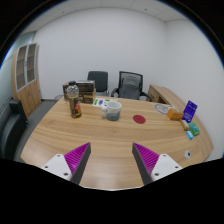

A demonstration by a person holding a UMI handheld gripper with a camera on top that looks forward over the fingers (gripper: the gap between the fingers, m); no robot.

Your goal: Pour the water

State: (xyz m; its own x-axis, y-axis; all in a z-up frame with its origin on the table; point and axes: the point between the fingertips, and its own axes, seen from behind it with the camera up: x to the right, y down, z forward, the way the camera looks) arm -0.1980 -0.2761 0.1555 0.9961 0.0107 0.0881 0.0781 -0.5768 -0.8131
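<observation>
Gripper [112,160] level above table [110,140], fingers apart, holding nothing | bottle [73,100], cup [113,109] well beyond

A tall bottle [73,99] with a dark cap stands upright well beyond the hand-held gripper [112,160], toward its left. A clear cup [112,110] stands upright beside it, straight ahead.

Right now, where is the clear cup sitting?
In the gripper view the clear cup stands on the wooden table, well beyond the open gripper, with the tall jar to its left and a red coaster to its right.
</observation>
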